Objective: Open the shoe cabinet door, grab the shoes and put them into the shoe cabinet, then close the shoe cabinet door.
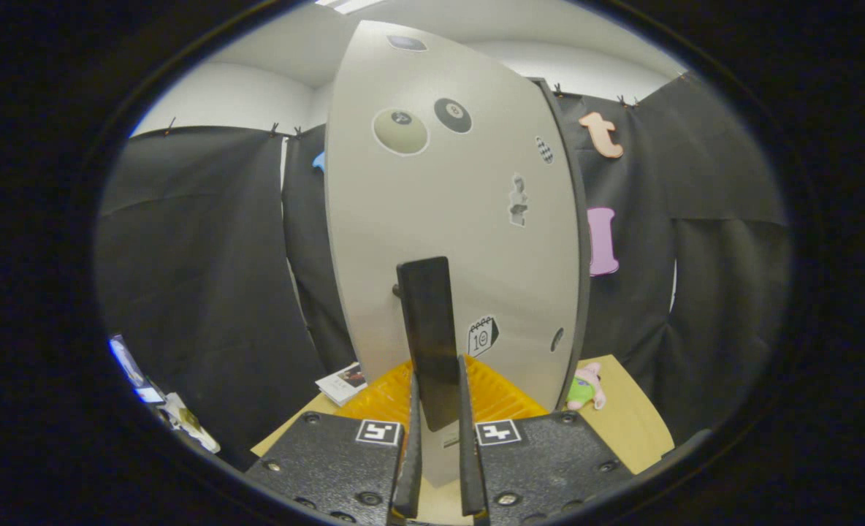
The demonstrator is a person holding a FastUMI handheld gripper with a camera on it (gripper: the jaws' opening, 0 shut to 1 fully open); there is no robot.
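Beside a plush toy point(586, 389), hand-held gripper point(438, 409) clamps the door handle point(429, 340).

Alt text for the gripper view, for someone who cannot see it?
The hand-held gripper has its fingers closed on the dark vertical handle of the pale, sticker-dotted shoe cabinet door. An orange mat and small plush toy lie beyond.
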